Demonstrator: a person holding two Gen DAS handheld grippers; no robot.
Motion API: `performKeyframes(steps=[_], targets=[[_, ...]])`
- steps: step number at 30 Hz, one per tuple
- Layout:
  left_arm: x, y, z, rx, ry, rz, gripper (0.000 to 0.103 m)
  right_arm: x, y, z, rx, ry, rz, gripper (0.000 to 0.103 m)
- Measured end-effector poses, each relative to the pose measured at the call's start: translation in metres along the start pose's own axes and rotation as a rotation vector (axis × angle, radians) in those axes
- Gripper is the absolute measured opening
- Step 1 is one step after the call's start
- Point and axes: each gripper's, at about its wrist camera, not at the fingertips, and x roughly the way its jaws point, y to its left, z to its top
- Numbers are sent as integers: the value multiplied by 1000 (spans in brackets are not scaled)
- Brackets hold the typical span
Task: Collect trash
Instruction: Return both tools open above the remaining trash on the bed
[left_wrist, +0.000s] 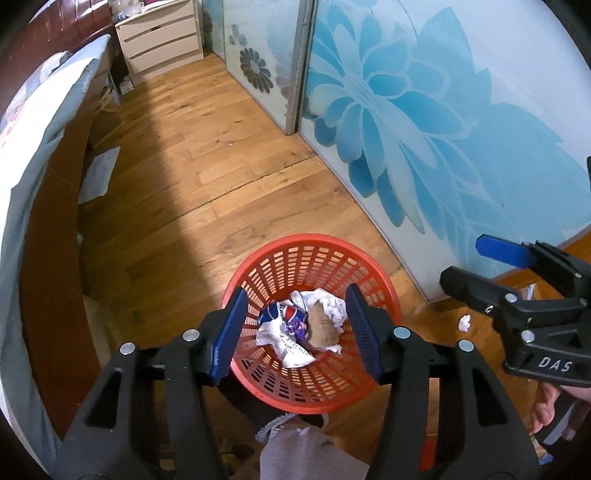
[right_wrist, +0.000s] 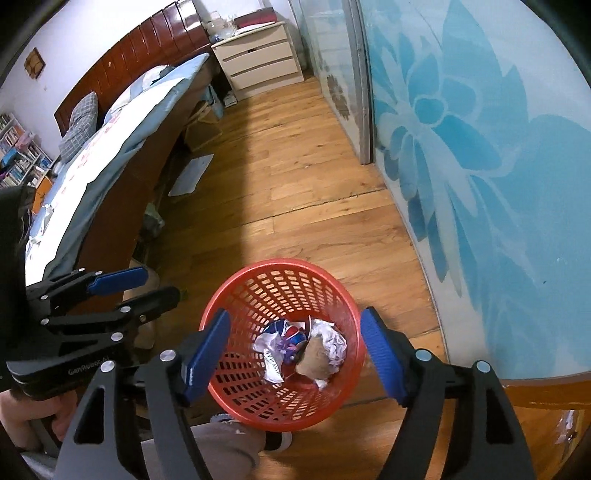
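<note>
A red mesh basket (left_wrist: 295, 387) (right_wrist: 273, 410) stands on the wooden floor. Inside it lie crumpled white paper (left_wrist: 334, 306) (right_wrist: 334, 343), a blue and red wrapper (left_wrist: 286, 319) (right_wrist: 290, 332) and a brown scrap (left_wrist: 321, 328) (right_wrist: 312, 360). My left gripper (left_wrist: 295, 295) (right_wrist: 159, 284) hangs above the basket, open, with nothing between its blue pads. My right gripper (right_wrist: 295, 314) (left_wrist: 469, 262) is also over the basket, open wide and empty. A small white paper ball (left_wrist: 464, 323) lies on the floor to the right of the basket.
A bed (right_wrist: 122, 147) with a wooden frame runs along the left. A cream nightstand (right_wrist: 258, 55) stands at the far end. Sliding doors with a blue flower print (left_wrist: 424, 110) line the right. A person's grey trouser leg (left_wrist: 306, 454) is just below the basket.
</note>
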Motion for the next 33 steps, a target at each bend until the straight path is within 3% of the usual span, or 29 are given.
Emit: performKeyframes(steps=[11, 16, 21, 25, 28, 33], targets=[[-48, 43, -8, -132, -100, 66, 56, -43, 34, 14, -64, -85, 28, 78], [-113, 77, -21, -234, -238, 95, 56, -87, 71, 24, -123, -164, 80, 85], [-188, 109, -44, -357, -416, 138, 68, -122, 110, 28, -175, -227, 145, 88], [-254, 138, -73, -425, -558, 233, 79, -138, 152, 27, -228, -253, 187, 90], [-283, 163, -94, -469, -604, 300, 80, -149, 191, 26, -283, -280, 224, 92], [-315, 230, -148, -623, -645, 425, 82, -157, 277, 29, -397, -320, 302, 94]])
